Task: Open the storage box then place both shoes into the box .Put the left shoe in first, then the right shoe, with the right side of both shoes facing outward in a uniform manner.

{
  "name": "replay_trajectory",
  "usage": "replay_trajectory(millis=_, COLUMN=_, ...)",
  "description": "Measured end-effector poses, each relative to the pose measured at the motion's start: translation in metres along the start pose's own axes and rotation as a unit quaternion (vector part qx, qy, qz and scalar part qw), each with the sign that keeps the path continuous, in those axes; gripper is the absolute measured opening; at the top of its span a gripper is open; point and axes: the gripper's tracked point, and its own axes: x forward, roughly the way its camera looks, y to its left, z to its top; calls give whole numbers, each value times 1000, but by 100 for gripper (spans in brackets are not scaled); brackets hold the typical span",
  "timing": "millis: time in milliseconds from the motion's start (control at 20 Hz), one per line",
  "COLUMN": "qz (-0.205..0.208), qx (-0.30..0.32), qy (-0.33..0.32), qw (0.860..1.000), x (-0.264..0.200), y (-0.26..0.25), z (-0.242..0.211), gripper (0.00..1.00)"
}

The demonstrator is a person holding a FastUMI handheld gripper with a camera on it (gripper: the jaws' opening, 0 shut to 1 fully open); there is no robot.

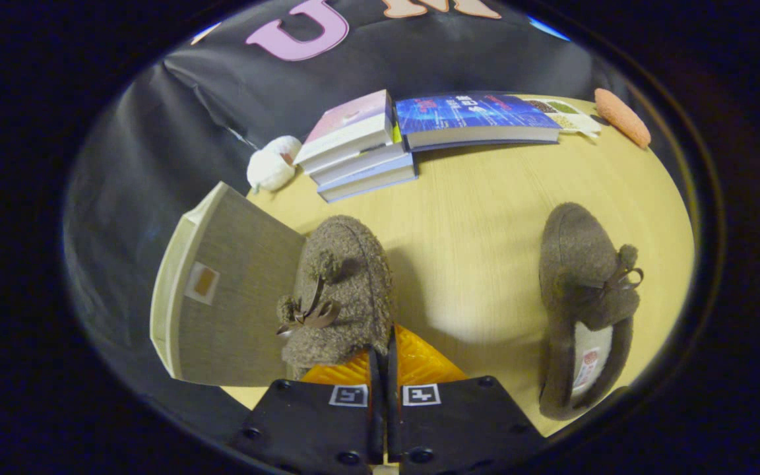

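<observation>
Gripper view: the tool (383, 359) has its two fingers drawn nearly together, a thin gap between them, pinched on the heel edge of a fuzzy brown fleece slipper with a ribbon bow (340, 290). That slipper hangs toe-away from the fingers, at about 11 o'clock from the tips, raised above the pale wooden worktop (472, 218).

Touching or overlapping the held slipper's side at 9 o'clock is a grey fabric storage box with cream trim and a small label window (228, 290); its grey panel faces up and I cannot tell whether it is open.

The second matching brown slipper (584, 310) lies flat on the worktop at 3 o'clock from the tool, well apart, its pale insole facing up.

Beyond the fingers at 12 o'clock: a stack of three books with a pink cover on top (353, 145), and just beside it a large blue-covered book (479, 119). A white fluffy object (273, 163) sits at 11 o'clock beside the stack. An orange oval sponge (622, 117) lies at 1 o'clock near the far worktop edge.
</observation>
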Motion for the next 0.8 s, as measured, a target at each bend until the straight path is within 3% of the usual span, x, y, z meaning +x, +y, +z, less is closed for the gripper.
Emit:
replay_trajectory(millis=200, qz=29, qx=28, qy=-35, qw=999, x=-44, y=32, z=36, gripper=5)
replay_trajectory(millis=450, qz=49, qx=15, qy=-83, qw=995, x=-86, y=101, z=76, gripper=5)
replay_trajectory(millis=650, qz=86, qx=81, qy=-57, qw=991, x=-76, y=179, z=66, gripper=5)
replay_trajectory(millis=800, qz=83, qx=97, qy=-25, qw=991, x=-44, y=222, z=45, gripper=5)
